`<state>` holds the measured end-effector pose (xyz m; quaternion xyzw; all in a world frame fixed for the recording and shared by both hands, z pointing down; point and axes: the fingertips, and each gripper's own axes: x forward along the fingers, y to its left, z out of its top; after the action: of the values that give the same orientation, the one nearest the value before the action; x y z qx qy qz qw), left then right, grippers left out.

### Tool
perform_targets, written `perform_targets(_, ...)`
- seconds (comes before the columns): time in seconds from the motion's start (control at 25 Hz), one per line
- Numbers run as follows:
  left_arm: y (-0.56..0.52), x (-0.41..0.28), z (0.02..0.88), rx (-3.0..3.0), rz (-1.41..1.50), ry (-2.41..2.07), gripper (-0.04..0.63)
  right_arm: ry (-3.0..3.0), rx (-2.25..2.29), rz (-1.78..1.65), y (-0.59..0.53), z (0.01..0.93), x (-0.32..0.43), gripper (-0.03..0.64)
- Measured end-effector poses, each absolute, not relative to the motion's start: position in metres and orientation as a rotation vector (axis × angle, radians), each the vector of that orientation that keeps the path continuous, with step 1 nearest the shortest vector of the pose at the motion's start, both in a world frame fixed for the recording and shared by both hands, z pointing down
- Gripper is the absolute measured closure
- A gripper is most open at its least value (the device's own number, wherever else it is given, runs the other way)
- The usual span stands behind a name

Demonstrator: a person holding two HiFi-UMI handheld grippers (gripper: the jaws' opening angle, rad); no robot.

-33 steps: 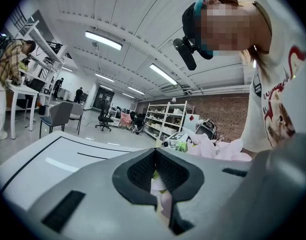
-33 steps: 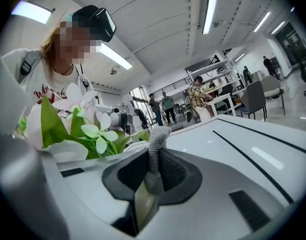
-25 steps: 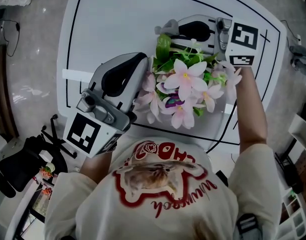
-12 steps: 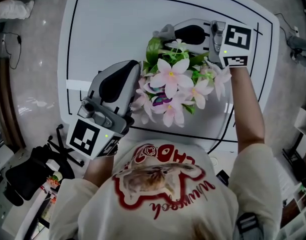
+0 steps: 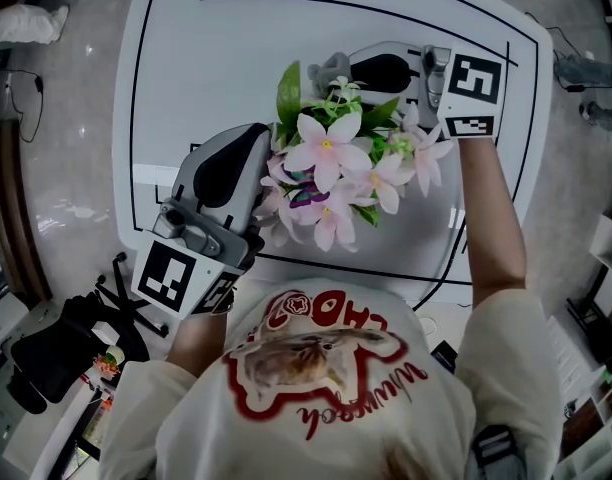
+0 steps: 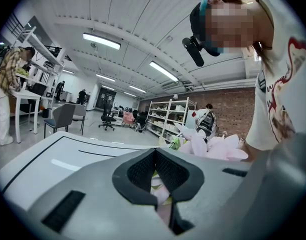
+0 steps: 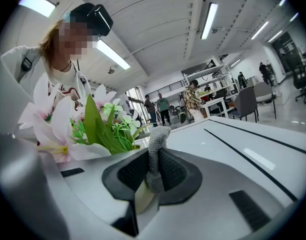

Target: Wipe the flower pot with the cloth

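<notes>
Starting closest to the person, at the lower left of the head view, the left gripper (image 5: 261, 148) has its jaws pressed together against the near side of the flowers (image 5: 331, 163). Something pale shows in the slit under the pads, but I cannot tell what it is. This gripper has barely shifted over the last second. The bouquet has: it has slid toward the left of the frame, and its big green leaf (image 5: 288, 93) has swung to the upper left, so the flower pot, hidden under the blossoms, has probably been turned. On the far side, at upper centre, the right gripper (image 5: 336, 68) pinches the grey knitted cloth (image 7: 157, 136) and has followed the flowers leftward. That suggests the wiping is under way along the pot's far side. Beyond lies the white table (image 5: 236, 48).
</notes>
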<state>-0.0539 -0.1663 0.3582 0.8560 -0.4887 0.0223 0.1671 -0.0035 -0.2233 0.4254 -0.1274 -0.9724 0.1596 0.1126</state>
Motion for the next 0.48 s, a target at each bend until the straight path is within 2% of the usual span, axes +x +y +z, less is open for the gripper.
perform_targets(0.48, -0.163, -0.052, 0.358, 2.433, 0.063, -1.412, 0.592, -2.848, -0.379, 0.44, -0.221, 0.425, 0.009, 0.565)
